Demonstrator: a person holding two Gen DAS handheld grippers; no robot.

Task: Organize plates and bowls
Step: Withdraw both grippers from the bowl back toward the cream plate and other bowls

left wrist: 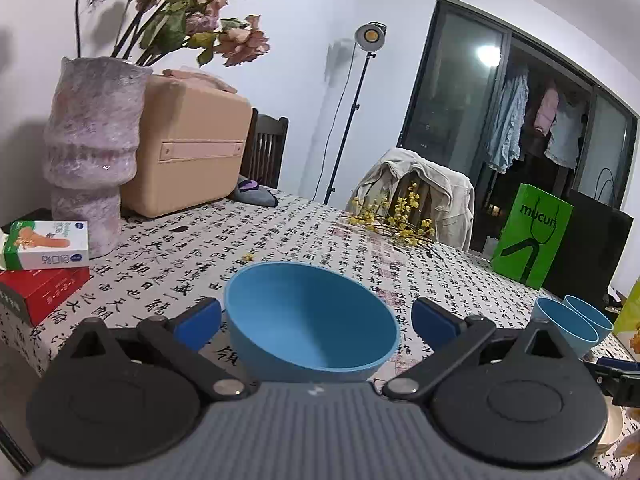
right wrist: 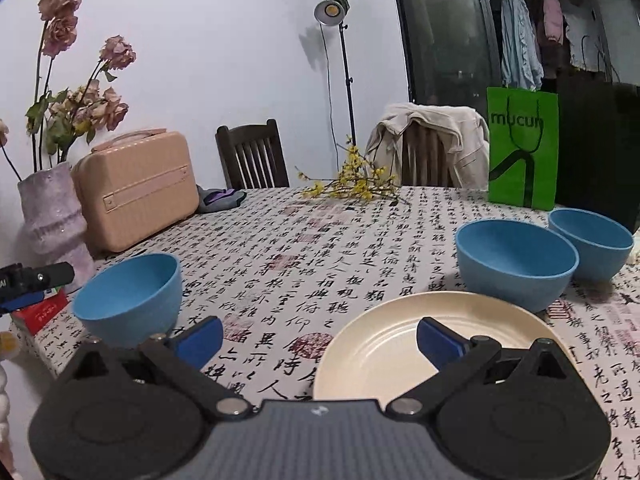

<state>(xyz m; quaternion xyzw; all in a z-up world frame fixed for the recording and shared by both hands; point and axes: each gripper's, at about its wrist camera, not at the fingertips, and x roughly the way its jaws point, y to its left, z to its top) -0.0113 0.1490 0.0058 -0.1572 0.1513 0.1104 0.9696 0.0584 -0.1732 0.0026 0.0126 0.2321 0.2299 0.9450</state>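
Near left: lone bowl [right wrist: 128, 300] on the table [right wrist: 320, 248], the boxes [left wrist: 40, 264] to its left.
Near right: plate [right wrist: 400, 344] before two bowls [right wrist: 516, 260] side by side.
Far left: vase [right wrist: 52, 216] beside the case [right wrist: 136, 188].
Far right: paper bag [right wrist: 522, 148] behind the two bowls.

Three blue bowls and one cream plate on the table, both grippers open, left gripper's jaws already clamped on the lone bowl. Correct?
Not quite. In the left wrist view the left gripper has its jaws spread wide on either side of the lone blue bowl, not clamped on it. The rest holds: the right wrist view shows two more bowls, the cream plate, and the right gripper open.
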